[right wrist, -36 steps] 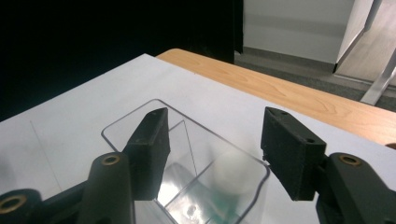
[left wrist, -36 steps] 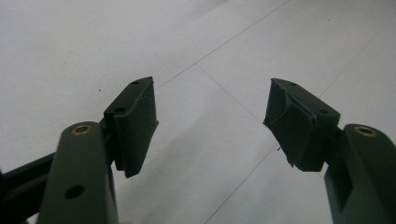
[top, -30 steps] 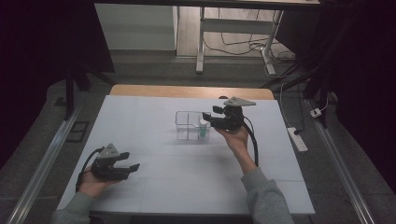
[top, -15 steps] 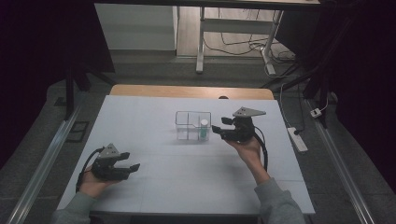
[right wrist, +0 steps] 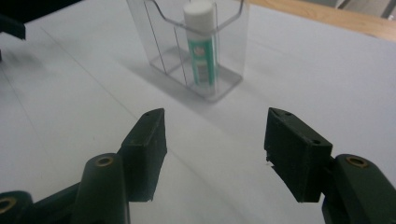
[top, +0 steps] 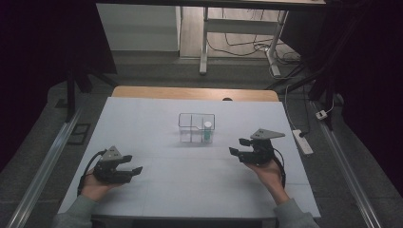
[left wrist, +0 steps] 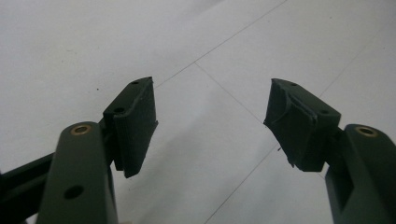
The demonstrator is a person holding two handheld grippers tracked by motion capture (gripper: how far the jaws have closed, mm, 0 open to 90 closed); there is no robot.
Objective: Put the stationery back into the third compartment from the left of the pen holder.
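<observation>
A clear plastic holder (top: 196, 127) with compartments stands in the middle of the white table. A green tube with a white cap (top: 207, 131) stands upright in its right compartment, and the right gripper view shows the tube (right wrist: 201, 44) just beyond the jaws. My right gripper (top: 241, 146) hovers low to the right of the holder, open with nothing between its jaws (right wrist: 212, 149). Near the front left of the table rests my left gripper (top: 132, 164), open and empty (left wrist: 212, 123) over bare table.
The white table sheet (top: 157, 190) has a wooden strip (top: 195, 93) along its far edge. A power strip (top: 302, 141) lies off the table's right side. Metal rails (top: 43, 171) run along both sides of the table.
My right gripper has drawn back from the holder, moving right and toward the front while sinking a little. The left gripper has stayed where it was.
</observation>
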